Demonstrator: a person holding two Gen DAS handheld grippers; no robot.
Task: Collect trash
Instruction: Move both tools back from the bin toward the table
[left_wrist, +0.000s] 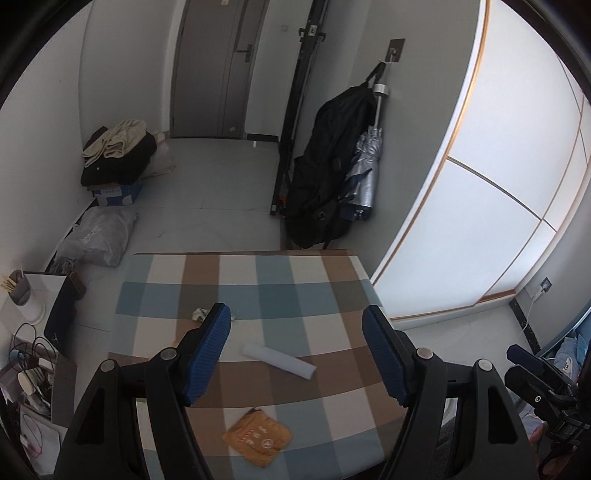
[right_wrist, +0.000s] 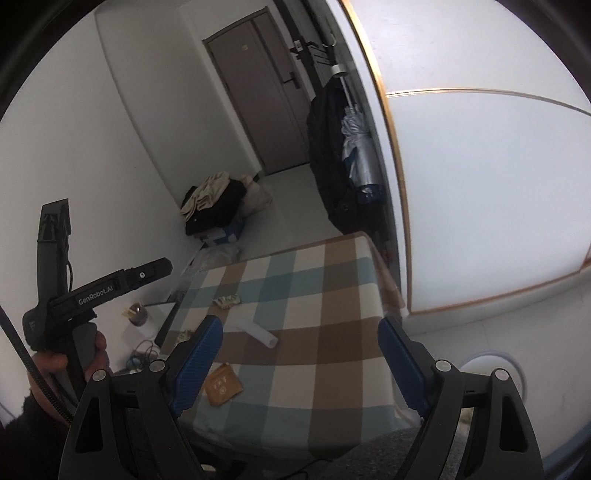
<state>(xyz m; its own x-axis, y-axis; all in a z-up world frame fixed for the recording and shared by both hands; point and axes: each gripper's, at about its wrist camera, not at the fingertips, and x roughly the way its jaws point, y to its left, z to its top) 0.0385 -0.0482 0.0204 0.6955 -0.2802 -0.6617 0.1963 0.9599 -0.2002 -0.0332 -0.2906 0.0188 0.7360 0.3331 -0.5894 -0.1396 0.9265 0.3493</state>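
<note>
Checked table (left_wrist: 332, 295) with paper roll (left_wrist: 279, 360), orange packet (left_wrist: 258, 437), crumpled scrap (left_wrist: 199, 314), left claw (left_wrist: 297, 354) and right claw (right_wrist: 301, 365) wide open, empty

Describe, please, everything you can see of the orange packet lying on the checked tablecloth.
The orange packet is a flat, roughly square pouch, apparently of paper or foil, with pale printed marks on its upper face that are too small to read. It looks slightly crumpled and one corner is lifted. It lies flat on the checked tablecloth near the table's near edge, apart from the white roll beyond it. Nothing touches it but the cloth.
</note>
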